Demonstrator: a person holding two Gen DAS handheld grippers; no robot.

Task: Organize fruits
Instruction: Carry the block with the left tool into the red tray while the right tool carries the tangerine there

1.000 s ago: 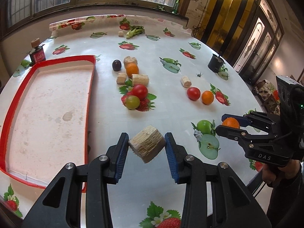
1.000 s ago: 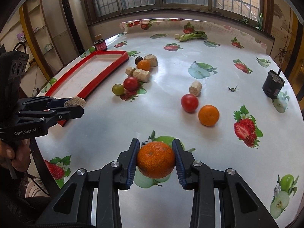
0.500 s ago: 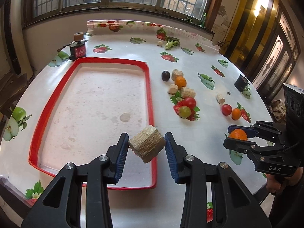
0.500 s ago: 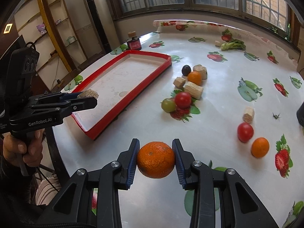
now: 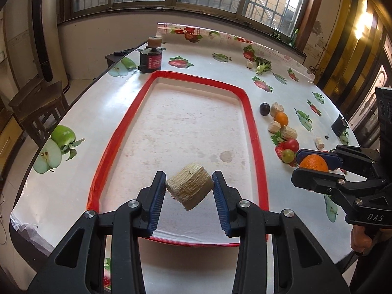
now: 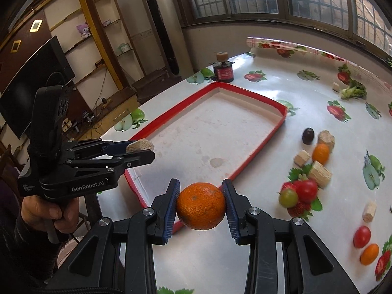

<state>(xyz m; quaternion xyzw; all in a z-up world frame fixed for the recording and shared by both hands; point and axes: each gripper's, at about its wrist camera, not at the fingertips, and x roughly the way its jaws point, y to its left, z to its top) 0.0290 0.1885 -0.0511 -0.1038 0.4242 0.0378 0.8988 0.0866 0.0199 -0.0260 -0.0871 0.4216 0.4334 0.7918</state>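
My left hand-held gripper (image 5: 188, 191) is black plastic with 2 ribbed blue pads (image 5: 156, 191), silver screws, "GenRobot.AI" lettering; the right hand-held gripper (image 6: 201, 205) matches, marked "DAS". Dark sleeves, bare fists.

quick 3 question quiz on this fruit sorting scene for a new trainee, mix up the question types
1. True or false: the red-rimmed tray already holds fruit.
2. What does the left gripper hold? A) a tomato B) a tan ridged chunk C) a dark plum
3. Fill in: the right gripper is shut on an ____.

Key
1. False; the tray has only stains inside.
2. B
3. orange; it hangs above the table just outside the tray's rim.
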